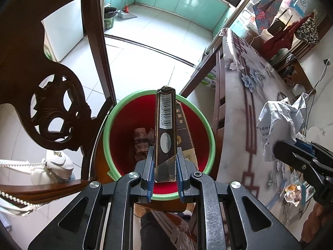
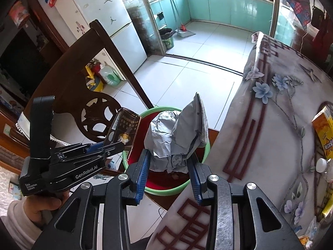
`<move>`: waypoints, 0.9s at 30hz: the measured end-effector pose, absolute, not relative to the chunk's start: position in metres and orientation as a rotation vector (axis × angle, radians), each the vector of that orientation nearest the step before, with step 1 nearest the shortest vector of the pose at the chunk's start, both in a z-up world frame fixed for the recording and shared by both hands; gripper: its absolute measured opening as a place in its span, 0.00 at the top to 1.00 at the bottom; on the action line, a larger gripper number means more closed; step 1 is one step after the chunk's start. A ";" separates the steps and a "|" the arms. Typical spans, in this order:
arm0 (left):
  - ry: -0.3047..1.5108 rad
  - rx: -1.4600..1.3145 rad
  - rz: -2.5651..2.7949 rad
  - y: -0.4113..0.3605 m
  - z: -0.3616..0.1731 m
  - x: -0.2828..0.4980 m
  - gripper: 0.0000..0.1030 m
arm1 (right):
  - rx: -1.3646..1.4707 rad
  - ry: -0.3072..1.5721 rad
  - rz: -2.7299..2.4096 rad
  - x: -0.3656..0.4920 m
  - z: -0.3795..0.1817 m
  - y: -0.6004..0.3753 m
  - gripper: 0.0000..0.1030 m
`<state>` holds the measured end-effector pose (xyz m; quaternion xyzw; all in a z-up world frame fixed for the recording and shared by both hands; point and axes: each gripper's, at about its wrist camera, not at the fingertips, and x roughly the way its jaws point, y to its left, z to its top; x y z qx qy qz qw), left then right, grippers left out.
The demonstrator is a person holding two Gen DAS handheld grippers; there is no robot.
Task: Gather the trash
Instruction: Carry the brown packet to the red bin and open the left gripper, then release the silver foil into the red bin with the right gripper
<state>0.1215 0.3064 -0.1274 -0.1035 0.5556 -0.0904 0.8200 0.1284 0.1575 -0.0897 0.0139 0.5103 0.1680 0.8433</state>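
Pack (image 1: 165, 129) clamped in left gripper (image 1: 164, 173) above bin (image 1: 210, 129); right gripper (image 2: 168, 173) fingers clamp wrapper (image 2: 177, 137).

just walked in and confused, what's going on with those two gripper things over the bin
A person is clearing trash with a handheld gripper in each hand. The left gripper is clamped on a dark cigarette box, held over the green-rimmed red bin. The right gripper grips a crumpled grey plastic mailer bag near the same bin. Neither is released yet. More wrappers remain on the floral-cloth table.
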 end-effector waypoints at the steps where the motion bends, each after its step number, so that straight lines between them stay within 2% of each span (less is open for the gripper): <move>1: 1.184 -0.221 -0.189 0.307 -0.128 0.122 0.84 | 0.027 1.079 0.357 0.129 -0.090 0.158 0.67; 12: 1.169 -0.223 -0.169 0.307 -0.125 0.130 0.84 | -0.002 1.067 0.396 0.142 -0.096 0.174 0.66; 14: 1.165 -0.217 -0.158 0.308 -0.124 0.131 0.83 | 0.001 1.061 0.407 0.143 -0.096 0.175 0.62; 16: 1.152 -0.209 -0.133 0.309 -0.122 0.131 0.73 | -0.001 1.055 0.414 0.143 -0.095 0.176 0.58; 18: 1.134 -0.221 -0.124 0.312 -0.120 0.130 0.46 | -0.004 1.048 0.415 0.143 -0.094 0.176 0.54; 27: 1.101 -0.205 -0.083 0.309 -0.113 0.125 0.39 | 0.014 1.024 0.405 0.138 -0.086 0.162 0.49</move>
